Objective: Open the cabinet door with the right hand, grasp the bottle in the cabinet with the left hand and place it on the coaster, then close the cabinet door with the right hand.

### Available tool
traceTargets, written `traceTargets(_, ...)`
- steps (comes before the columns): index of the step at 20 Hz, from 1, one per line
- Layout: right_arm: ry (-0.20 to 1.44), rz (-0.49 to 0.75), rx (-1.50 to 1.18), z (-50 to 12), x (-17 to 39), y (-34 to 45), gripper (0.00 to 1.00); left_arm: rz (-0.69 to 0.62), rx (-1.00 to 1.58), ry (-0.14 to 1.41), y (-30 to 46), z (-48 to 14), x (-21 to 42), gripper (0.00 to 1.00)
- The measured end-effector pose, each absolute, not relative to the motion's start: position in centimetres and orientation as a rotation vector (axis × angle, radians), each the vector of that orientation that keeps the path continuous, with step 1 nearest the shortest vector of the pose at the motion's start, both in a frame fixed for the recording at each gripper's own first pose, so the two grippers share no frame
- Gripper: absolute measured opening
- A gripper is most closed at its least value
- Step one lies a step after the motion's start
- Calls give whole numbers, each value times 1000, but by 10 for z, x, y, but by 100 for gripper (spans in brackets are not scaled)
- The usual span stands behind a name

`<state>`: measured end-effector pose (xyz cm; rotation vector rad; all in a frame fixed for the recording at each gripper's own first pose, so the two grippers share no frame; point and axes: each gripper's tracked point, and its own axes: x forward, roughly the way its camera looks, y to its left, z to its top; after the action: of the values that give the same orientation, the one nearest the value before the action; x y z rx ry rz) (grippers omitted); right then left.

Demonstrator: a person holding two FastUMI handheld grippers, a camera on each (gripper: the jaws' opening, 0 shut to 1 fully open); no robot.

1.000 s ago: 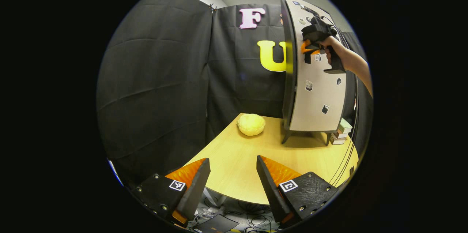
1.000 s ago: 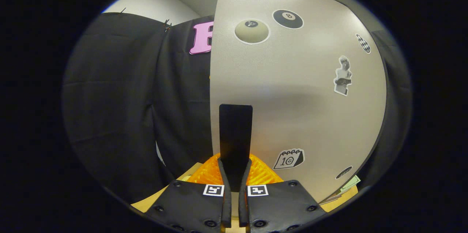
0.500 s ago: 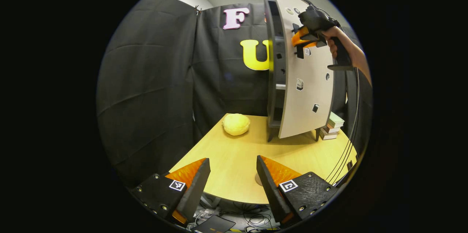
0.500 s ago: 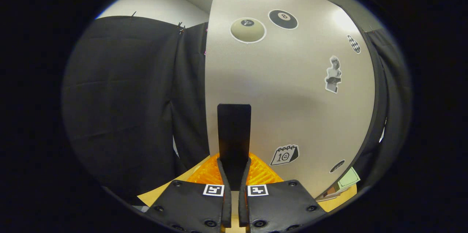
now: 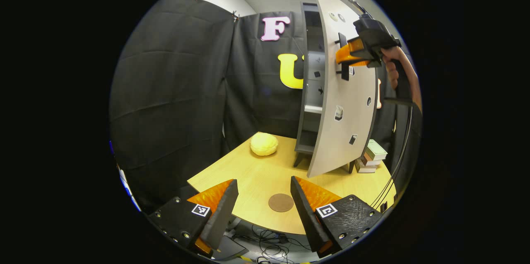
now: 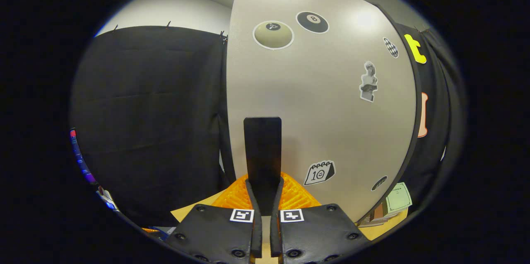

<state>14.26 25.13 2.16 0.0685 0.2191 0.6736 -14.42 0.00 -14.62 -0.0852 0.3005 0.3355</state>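
Partly swung open, the cabinet door [image 5: 345, 102] stands ajar on the cabinet [image 5: 311, 90] at the bench's [image 5: 256, 177] far side; the right tongs [image 6: 265, 191] are clamped on its black handle [image 6: 262, 148]; the left tongs [image 5: 263, 204] hover apart above the round coaster [image 5: 281, 202]; beyond, a yellow lump [image 5: 263, 144] and stacked books [image 5: 370, 157].

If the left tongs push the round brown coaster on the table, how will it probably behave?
The coaster looks thin and flat, so it would probably slide rather than roll or tip. It lies near the table edge, so it might fall off.
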Motion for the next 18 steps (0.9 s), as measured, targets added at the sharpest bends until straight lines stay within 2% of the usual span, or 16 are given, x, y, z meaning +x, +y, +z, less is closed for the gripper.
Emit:
traceTargets(2, 218, 695, 78, 21, 142, 243, 10, 358, -84, 299, -16, -142, -163, 75)
traceTargets(9, 211, 697, 106, 23, 131, 215, 9, 398, -49, 292, -67, -129, -211, 75)
traceTargets(11, 209, 682, 103, 23, 128, 206, 9, 393, -42, 290, -81, -127, -217, 75)
traceTargets(12, 212, 674, 103, 23, 126, 202, 5, 386, -42, 290, -88, -126, -219, 74)
traceTargets(14, 220, 657, 105, 22, 124, 194, 5, 370, -35, 293, -101, -128, -221, 74)
traceTargets(15, 220, 645, 107, 21, 123, 189, 9, 362, -30, 293, -105, -128, -221, 74)
traceTargets(17, 217, 612, 109, 20, 123, 178, 5, 337, -25, 290, -118, -127, -217, 75)
traceTargets(18, 217, 593, 107, 20, 123, 173, 9, 321, -24, 288, -125, -128, -214, 75)
